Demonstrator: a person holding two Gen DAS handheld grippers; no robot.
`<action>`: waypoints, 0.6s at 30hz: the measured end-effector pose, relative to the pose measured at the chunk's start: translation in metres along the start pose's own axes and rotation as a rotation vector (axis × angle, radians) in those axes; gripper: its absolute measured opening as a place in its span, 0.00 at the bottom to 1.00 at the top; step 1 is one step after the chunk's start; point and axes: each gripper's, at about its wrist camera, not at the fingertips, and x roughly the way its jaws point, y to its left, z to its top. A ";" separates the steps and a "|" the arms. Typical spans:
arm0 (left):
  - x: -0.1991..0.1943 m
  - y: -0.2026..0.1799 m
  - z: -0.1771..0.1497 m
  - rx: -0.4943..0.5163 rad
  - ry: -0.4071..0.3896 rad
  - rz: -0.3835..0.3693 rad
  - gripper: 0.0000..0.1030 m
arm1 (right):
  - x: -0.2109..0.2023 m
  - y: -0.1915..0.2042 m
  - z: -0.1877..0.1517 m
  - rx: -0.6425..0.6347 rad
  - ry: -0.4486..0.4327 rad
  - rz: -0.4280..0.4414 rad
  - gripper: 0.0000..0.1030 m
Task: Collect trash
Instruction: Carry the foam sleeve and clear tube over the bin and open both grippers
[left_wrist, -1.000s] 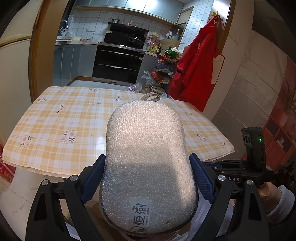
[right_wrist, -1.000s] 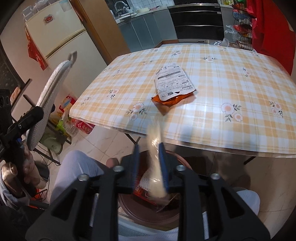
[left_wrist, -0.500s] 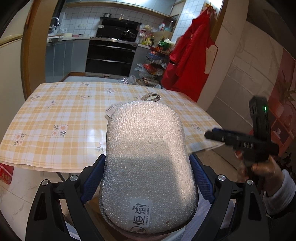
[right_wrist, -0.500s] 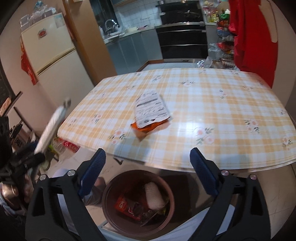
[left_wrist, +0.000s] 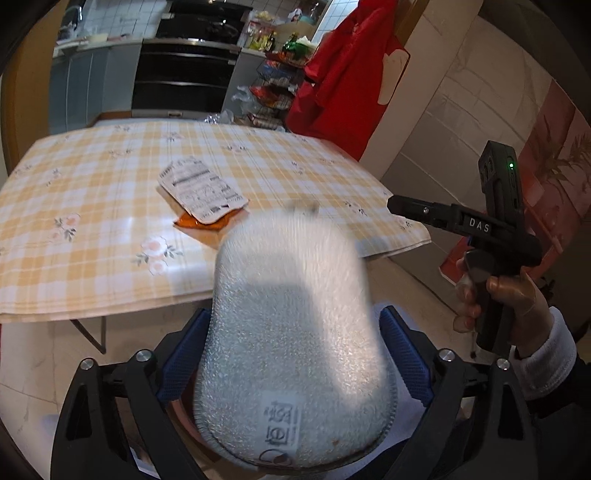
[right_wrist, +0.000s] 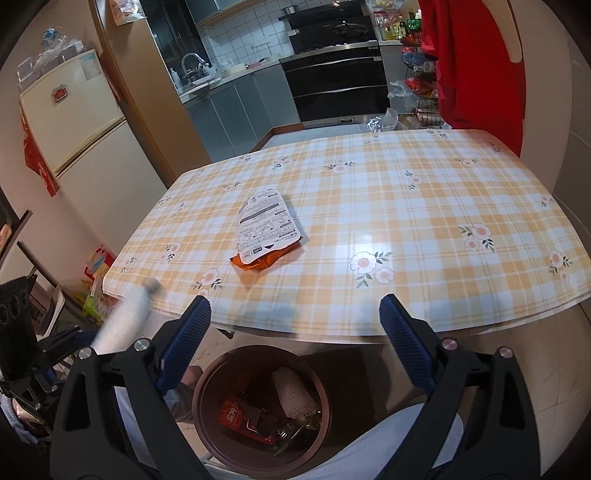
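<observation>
- White scouring pad (left_wrist: 291, 369) fills the lower middle of the left wrist view: oval, nubbly, glittery weave, with a printed label at its near end and a loop at the far end. It is smeared with motion blur.
- Left gripper (left_wrist: 293, 314) has just been opening its jaws. The pad sits between the blue pads, which stand wide, and I can't see them pressing on it. It looks loose!
- Right gripper (right_wrist: 294, 301) has just been spreading its jaws too. They are gaping with nothing between them, at the bottom of its own view.
- Below them, at bottom centre, is one round brown bin (right_wrist: 258, 349). Inside are one white netted roll (right_wrist: 293, 391) and a red wrapper (right_wrist: 236, 415), plus darker scraps I can't make out.
- On the checked yellow table (right_wrist: 406, 221), left of centre, there are two packets. A white printed one (right_wrist: 266, 225) lies on top of an orange one (right_wrist: 258, 262), which pokes out at the near edge.
- The count: two grippers, one pad, two packets on the table, one bin.
- One hand (left_wrist: 509, 295) in a white cuff, at the right edge of the left wrist view, grips the right gripper's handle.
</observation>
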 end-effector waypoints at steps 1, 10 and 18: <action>0.001 0.001 0.000 -0.007 0.000 -0.001 0.91 | 0.001 0.000 0.000 0.002 0.003 0.000 0.89; -0.010 0.024 0.004 -0.088 -0.060 0.063 0.92 | 0.010 0.005 -0.005 -0.007 0.030 0.002 0.89; -0.020 0.059 0.007 -0.152 -0.099 0.183 0.92 | 0.020 -0.001 -0.007 -0.002 0.056 -0.011 0.89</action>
